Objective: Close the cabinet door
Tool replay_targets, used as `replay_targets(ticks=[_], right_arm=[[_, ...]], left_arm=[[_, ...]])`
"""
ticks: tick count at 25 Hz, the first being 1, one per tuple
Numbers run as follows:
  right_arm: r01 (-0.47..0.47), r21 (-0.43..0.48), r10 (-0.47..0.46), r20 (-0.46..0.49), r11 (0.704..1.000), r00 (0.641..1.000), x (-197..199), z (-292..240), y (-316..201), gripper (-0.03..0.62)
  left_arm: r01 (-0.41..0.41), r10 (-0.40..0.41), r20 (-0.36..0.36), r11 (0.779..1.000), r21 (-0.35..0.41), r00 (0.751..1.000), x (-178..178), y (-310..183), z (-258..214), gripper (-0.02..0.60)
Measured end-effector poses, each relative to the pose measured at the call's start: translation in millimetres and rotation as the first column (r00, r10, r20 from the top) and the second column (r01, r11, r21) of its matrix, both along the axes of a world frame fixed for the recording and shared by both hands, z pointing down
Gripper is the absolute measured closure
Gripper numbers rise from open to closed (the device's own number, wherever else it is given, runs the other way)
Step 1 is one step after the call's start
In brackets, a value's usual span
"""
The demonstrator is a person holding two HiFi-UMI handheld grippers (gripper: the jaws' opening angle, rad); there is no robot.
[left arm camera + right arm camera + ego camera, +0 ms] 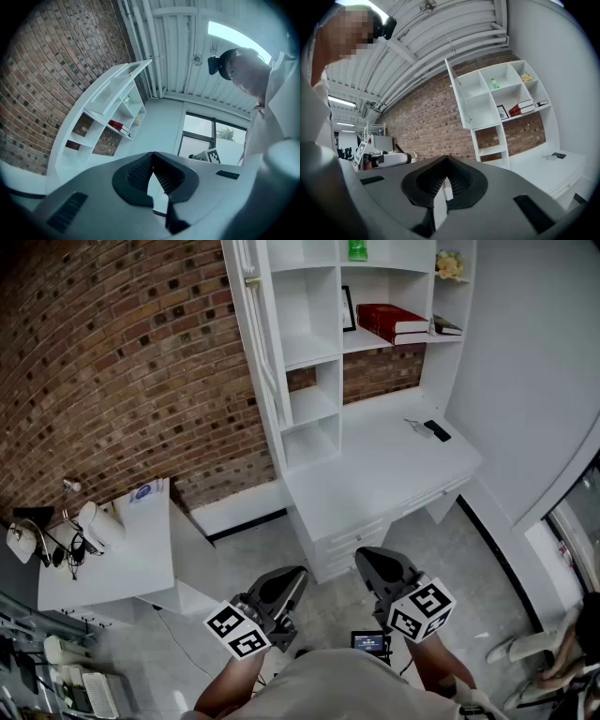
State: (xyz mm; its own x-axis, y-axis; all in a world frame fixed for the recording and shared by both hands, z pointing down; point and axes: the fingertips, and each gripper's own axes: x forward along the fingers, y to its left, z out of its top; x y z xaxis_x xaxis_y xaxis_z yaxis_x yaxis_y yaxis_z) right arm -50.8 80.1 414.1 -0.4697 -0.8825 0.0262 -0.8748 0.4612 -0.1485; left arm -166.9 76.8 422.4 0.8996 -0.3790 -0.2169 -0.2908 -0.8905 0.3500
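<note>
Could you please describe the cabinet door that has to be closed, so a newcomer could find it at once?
Against the brick wall stands a white shelf unit with a desk. The cabinet door hangs at its upper left edge, well left of the red books. It is the only tall panel swung outward, away from the open compartments.

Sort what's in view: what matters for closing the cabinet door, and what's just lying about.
For the job: open cabinet door; left claw; right claw.
Lying about: red books; green bottle; picture frame; black remote on the desk.
</note>
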Motion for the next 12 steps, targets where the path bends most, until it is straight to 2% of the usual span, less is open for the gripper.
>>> replay_targets(ticks=[12], right_arm=[[-0.011, -0.024, 0.012, 0.016, 1.000, 1.000, 15, 4, 3, 0.568]], left_arm=[[0.003, -0.003, 0.000, 1.000, -0.007, 1.000, 11, 3, -1, 0.574]])
